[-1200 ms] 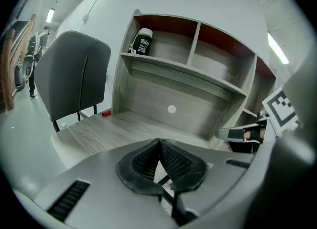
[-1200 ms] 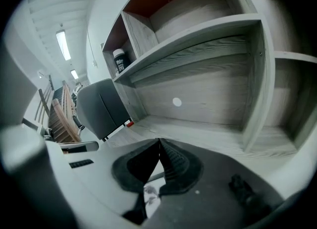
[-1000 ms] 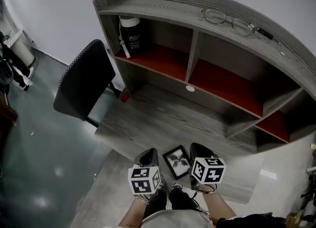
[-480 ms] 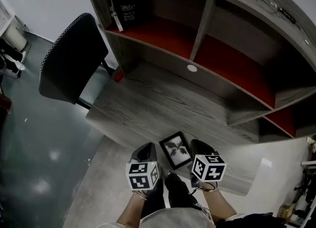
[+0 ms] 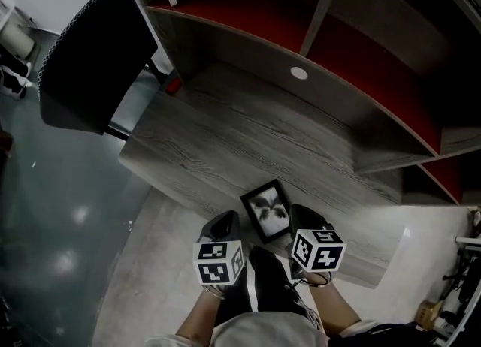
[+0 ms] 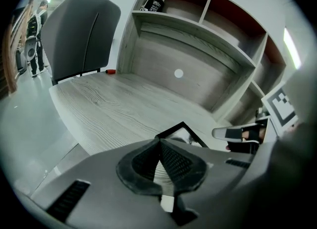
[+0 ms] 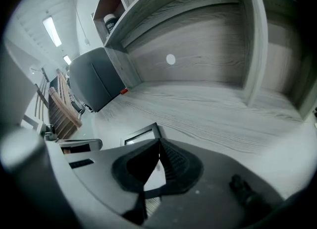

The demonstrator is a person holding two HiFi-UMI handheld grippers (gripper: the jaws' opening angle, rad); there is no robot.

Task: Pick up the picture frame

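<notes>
Compared with one second ago, both grippers are lower and nearer to the desk [image 5: 248, 135], and the head view now looks more steeply onto its top, so the upper part of the shelf unit [image 5: 359, 75] has left the picture. The picture frame [image 5: 267, 212] has not moved: it lies flat at the near edge of the desk, between the two grippers and just beyond their tips. The left gripper [image 6: 159, 143] has its jaws together with nothing in them, and the right gripper [image 7: 158, 143] is the same, with the pads meeting at the tip. I judge that this is still the approach. The frame is not yet touched, and the jaws must open before either one can take an edge. As for the containers, the shelf unit has compartments with red floors. The leftmost one holds a dark bottle [image 6: 156, 2] with a white lid, standing upright. In the compartments beside it I see nothing.
</notes>
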